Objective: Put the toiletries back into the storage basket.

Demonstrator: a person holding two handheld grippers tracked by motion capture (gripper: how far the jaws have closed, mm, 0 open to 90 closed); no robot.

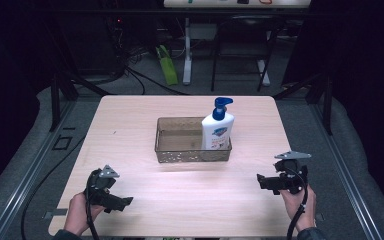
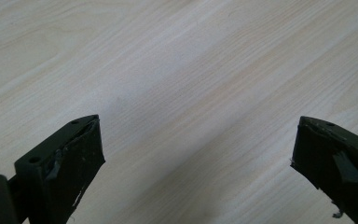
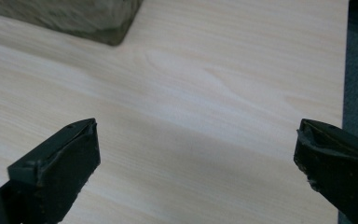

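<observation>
A white pump bottle (image 1: 218, 127) with a blue pump head stands upright in the right end of a clear brownish tray (image 1: 180, 151) at the middle of the light wooden table (image 1: 145, 110). My left gripper (image 1: 122, 202) rests near the table's front left, held by a hand, its jaws wide apart over bare wood (image 2: 196, 140). My right gripper (image 1: 262, 181) sits at the front right, open too, with nothing between its jaws (image 3: 196, 140). A corner of the tray (image 3: 102, 23) shows at the top left of the right gripper view.
The table's right edge (image 3: 344, 70) lies close to the right gripper, with grey floor beyond. Metal rails run along both sides of the table. Behind the table stand a desk frame, cables and a green object (image 1: 167, 65) on the floor.
</observation>
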